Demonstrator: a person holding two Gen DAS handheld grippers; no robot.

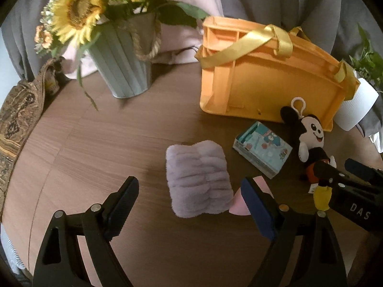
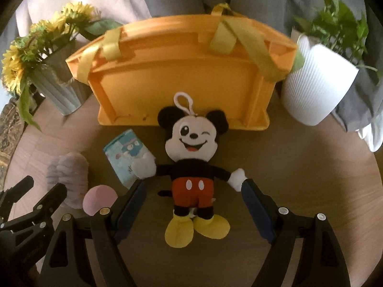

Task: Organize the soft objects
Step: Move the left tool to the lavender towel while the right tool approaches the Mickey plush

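Observation:
A fluffy lilac cloth (image 1: 198, 179) lies folded on the round wooden table (image 1: 95, 148), between the open fingers of my left gripper (image 1: 191, 189), which is empty. A Mickey plush (image 2: 191, 165) lies face up in front of the orange bin (image 2: 182, 81), its legs between the open fingers of my right gripper (image 2: 194, 193), which is empty. The plush (image 1: 311, 138), the bin (image 1: 268, 79) and the right gripper's body also show in the left wrist view. The lilac cloth (image 2: 69, 174) and a pink round pad (image 2: 98, 199) show at the left of the right wrist view.
A small blue tissue pack (image 1: 262, 148) lies between cloth and plush. A sunflower bucket (image 1: 122, 62) stands at the back left, a white plant pot (image 2: 316, 83) at the back right. The bin has yellow ribbon handles. Grey bedding lies behind the table.

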